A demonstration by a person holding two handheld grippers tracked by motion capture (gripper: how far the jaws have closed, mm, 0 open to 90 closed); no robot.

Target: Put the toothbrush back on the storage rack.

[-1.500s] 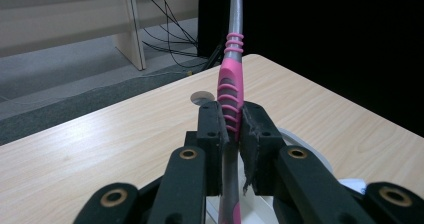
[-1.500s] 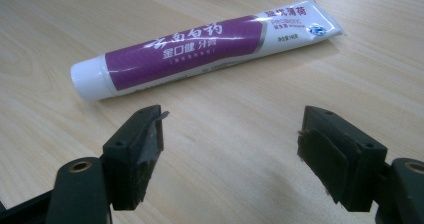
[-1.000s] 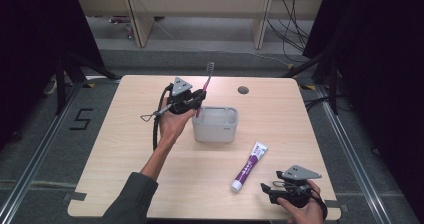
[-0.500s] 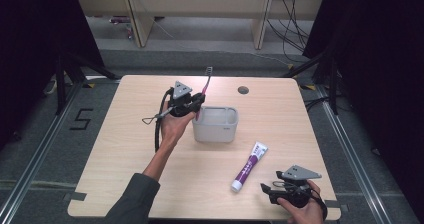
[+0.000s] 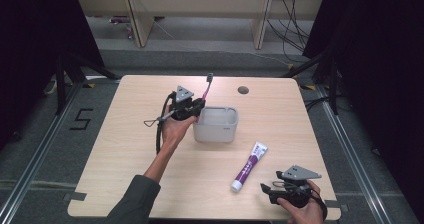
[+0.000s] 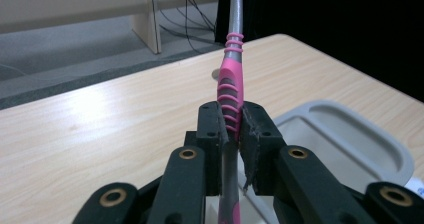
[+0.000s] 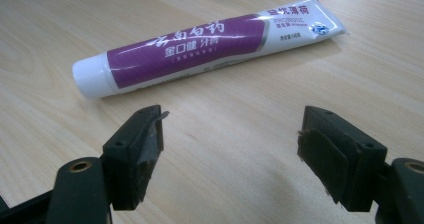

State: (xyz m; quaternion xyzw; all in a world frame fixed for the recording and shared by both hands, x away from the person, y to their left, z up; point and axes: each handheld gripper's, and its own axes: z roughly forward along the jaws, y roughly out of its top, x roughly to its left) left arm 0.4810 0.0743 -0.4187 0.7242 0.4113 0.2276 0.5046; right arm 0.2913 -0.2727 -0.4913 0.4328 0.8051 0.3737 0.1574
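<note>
Left gripper pinched tight on a pink and grey toothbrush, held up just beside the left end of a grey tub on the wooden table; brush head cut off at the top of the left gripper view, small and dark in the high view, bristles too tiny to make out. Right gripper low at the near right corner, jaws wide apart and holding nothing. Purple and white toothpaste tube flat on the table just past those jaws, not touching them, small print on it too blurry to read.
</note>
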